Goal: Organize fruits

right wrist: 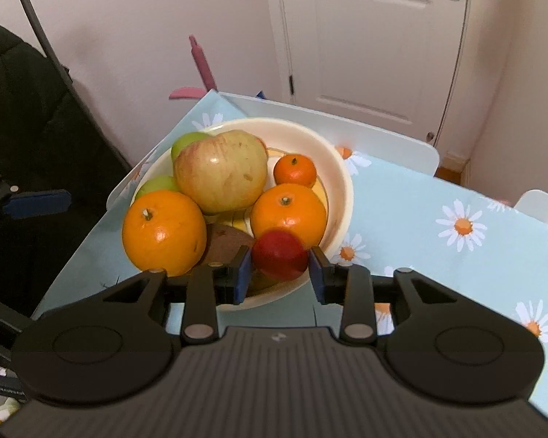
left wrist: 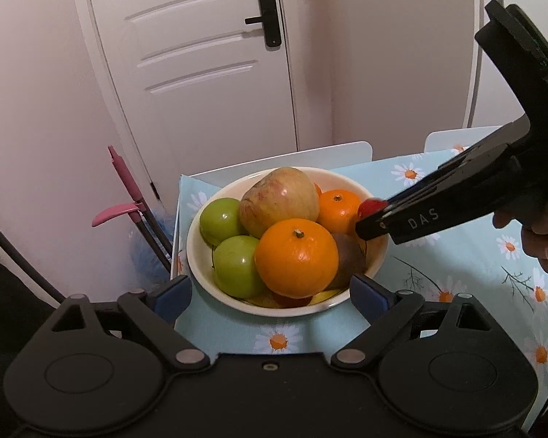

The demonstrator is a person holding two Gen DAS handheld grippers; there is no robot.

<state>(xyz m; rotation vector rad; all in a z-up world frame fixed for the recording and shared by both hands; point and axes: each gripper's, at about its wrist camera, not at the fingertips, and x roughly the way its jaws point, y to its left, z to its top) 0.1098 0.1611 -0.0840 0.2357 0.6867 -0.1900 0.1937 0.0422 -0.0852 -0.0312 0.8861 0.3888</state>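
A cream bowl (left wrist: pixel 197 259) (right wrist: pixel 341 179) stands near the corner of the daisy tablecloth. It holds a big apple (left wrist: pixel 279 200) (right wrist: pixel 221 171), two green fruits (left wrist: pixel 221 219), oranges (left wrist: pixel 296 257) (right wrist: pixel 164 231), a small mandarin (right wrist: pixel 295 171) and a brown fruit (right wrist: pixel 224 242). My right gripper (right wrist: pixel 280 268) (left wrist: pixel 370 215) is shut on a small red fruit (right wrist: pixel 279 255) (left wrist: pixel 370 207) over the bowl's near rim. My left gripper (left wrist: pixel 270 294) is open and empty, its blue pads (left wrist: pixel 170 297) flanking the bowl's front edge.
The table (right wrist: pixel 420 219) has a pale blue daisy cloth. White chair backs (left wrist: pixel 332 155) stand behind it. A pink-handled mop (left wrist: pixel 128 197) leans at the wall left of the table, before a white door (left wrist: pixel 201 54). A dark chair (right wrist: pixel 29 127) is at the left.
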